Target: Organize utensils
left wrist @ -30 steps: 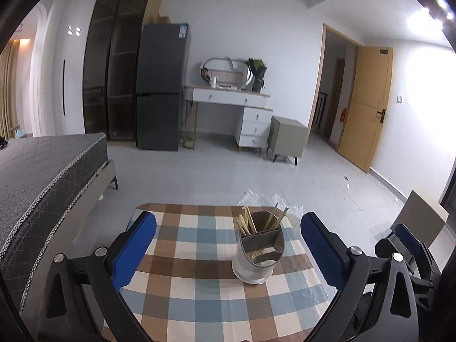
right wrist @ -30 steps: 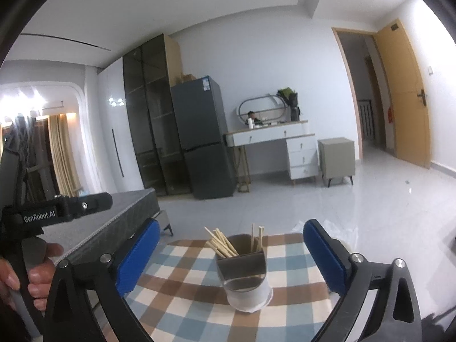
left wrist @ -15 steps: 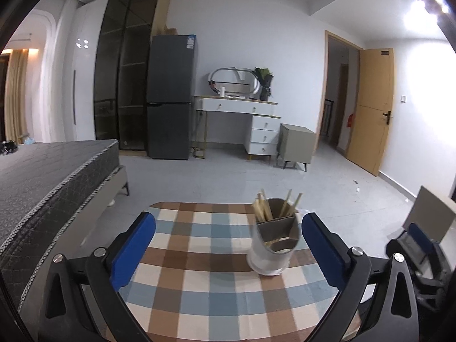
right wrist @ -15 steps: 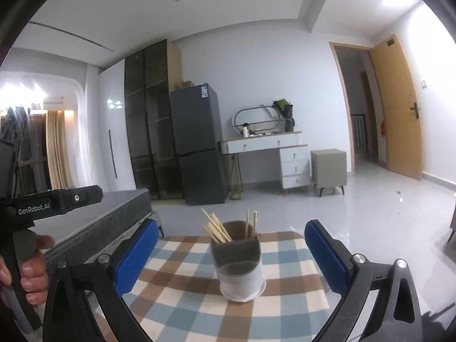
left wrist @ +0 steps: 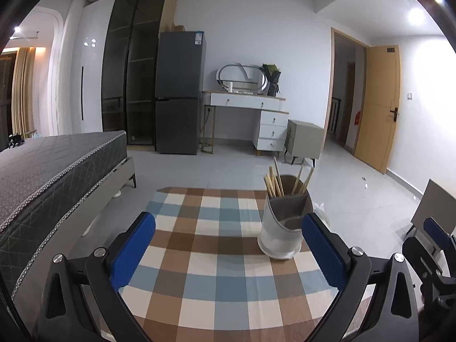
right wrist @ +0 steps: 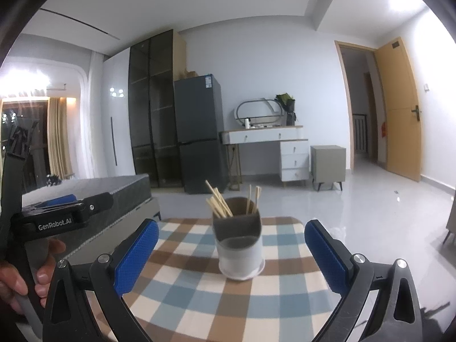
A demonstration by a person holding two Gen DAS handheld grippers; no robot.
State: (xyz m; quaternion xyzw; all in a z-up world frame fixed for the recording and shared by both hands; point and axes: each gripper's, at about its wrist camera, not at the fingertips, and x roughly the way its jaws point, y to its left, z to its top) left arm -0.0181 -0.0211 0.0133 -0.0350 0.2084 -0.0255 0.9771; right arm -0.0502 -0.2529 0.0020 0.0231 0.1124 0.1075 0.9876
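On the checked tablecloth [left wrist: 216,259], a divided utensil holder [right wrist: 238,245] is standing upright, its wooden chopsticks [right wrist: 219,202] leaning tips-up. Left gripper [left wrist: 228,252] and right gripper [right wrist: 231,253] are hovering spread wide, holding nothing. Chopsticks are probably light, stiff; pinching mid-shaft looks best.

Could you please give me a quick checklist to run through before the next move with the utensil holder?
1. Left hand-held gripper open and empty: ok.
2. Right hand-held gripper open and empty: ok.
3. Utensil holder upright on the checked tablecloth: ok.
4. Chopsticks standing in the holder's rear compartments: ok.
5. Front compartment contents: cannot tell, its inside is hidden.
6. Loose utensils left on the cloth: none visible; beyond the frame, cannot tell.
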